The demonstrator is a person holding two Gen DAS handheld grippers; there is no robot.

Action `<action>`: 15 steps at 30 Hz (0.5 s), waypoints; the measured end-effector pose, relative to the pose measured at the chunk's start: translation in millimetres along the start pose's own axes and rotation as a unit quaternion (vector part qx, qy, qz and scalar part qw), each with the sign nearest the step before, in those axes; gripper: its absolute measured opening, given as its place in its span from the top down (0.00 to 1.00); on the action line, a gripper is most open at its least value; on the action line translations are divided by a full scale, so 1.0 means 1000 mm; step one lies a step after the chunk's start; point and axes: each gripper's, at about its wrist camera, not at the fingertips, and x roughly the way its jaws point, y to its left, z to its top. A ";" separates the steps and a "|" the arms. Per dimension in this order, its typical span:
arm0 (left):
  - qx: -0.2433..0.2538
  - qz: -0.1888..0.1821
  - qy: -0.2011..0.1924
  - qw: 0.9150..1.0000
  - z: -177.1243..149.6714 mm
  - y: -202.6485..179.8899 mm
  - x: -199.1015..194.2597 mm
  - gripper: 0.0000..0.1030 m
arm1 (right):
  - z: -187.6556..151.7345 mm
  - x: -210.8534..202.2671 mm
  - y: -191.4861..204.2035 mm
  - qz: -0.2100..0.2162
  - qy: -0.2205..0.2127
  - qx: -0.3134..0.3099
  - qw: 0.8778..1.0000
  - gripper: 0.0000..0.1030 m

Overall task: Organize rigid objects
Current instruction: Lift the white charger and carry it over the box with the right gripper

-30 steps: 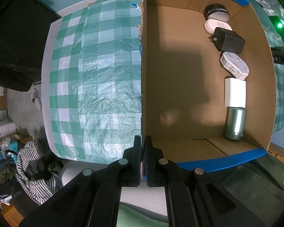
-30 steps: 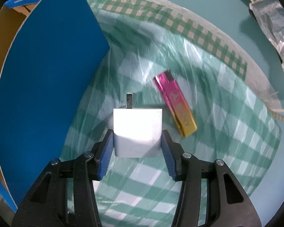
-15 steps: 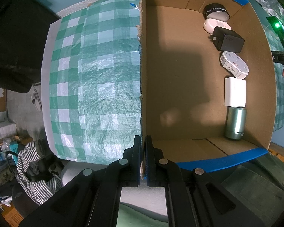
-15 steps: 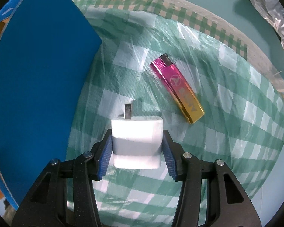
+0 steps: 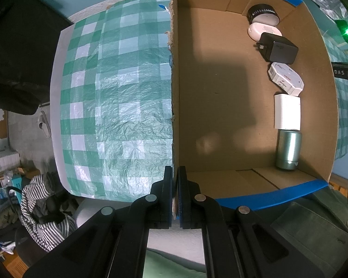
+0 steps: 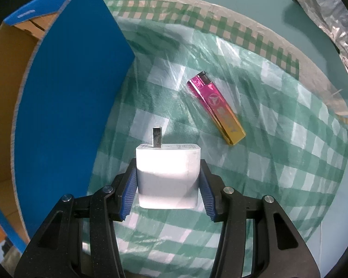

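Note:
My right gripper (image 6: pixel 168 185) is shut on a white plug charger (image 6: pixel 168 176) and holds it above the checked cloth, prongs pointing away. A pink-and-gold lighter (image 6: pixel 216 112) lies on the cloth to its right. My left gripper (image 5: pixel 175 194) is shut on the near left wall of the cardboard box (image 5: pixel 175 92). Inside the box, along its right wall, lie a round black-and-white item (image 5: pixel 263 14), a white oval case (image 5: pixel 257 31), a black charger (image 5: pixel 278 51), a white octagonal box (image 5: pixel 286 81), a white block (image 5: pixel 287 112) and a green cylinder (image 5: pixel 288 149).
The box's blue outer wall (image 6: pixel 65 106) stands just left of the held charger. The green checked cloth (image 5: pixel 116 106) covers the table left of the box. Crinkled silver foil (image 6: pixel 333 23) lies at the far right. A striped garment (image 5: pixel 42 213) lies below the table edge.
My right gripper has lifted and drawn back with the white charger; the box wall's top edge and inside now show. The left gripper has not moved.

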 end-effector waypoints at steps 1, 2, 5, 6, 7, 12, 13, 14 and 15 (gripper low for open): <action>0.001 0.000 0.000 1.000 0.000 0.000 0.000 0.96 | -0.001 -0.003 0.000 0.002 -0.001 0.002 1.000 0.52; 0.001 0.000 0.000 1.000 0.000 0.000 0.000 0.96 | -0.002 -0.006 0.000 0.005 -0.002 0.004 1.000 0.52; 0.002 -0.001 0.000 1.000 0.000 0.000 0.000 0.96 | -0.006 -0.017 0.001 0.010 -0.007 0.005 1.000 0.52; 0.002 -0.001 0.000 1.000 0.001 -0.001 0.000 0.96 | -0.007 -0.020 0.002 0.011 -0.008 0.005 1.000 0.52; 0.002 -0.001 0.000 1.000 0.000 -0.001 0.000 0.96 | -0.008 -0.023 0.003 0.013 -0.010 0.006 1.000 0.52; 0.005 0.000 -0.001 1.000 0.000 -0.002 0.000 0.96 | -0.013 -0.043 0.008 0.020 -0.022 0.001 1.000 0.52; 0.005 0.000 -0.001 1.000 0.000 -0.002 0.000 0.96 | -0.013 -0.047 0.010 0.021 -0.024 -0.001 0.999 0.52; 0.005 0.000 -0.001 1.000 0.000 -0.002 0.000 0.96 | -0.014 -0.052 0.012 0.021 -0.028 -0.002 0.999 0.52; 0.005 -0.001 -0.001 1.000 0.000 -0.002 0.000 0.96 | -0.015 -0.056 0.012 0.022 -0.031 -0.004 0.999 0.52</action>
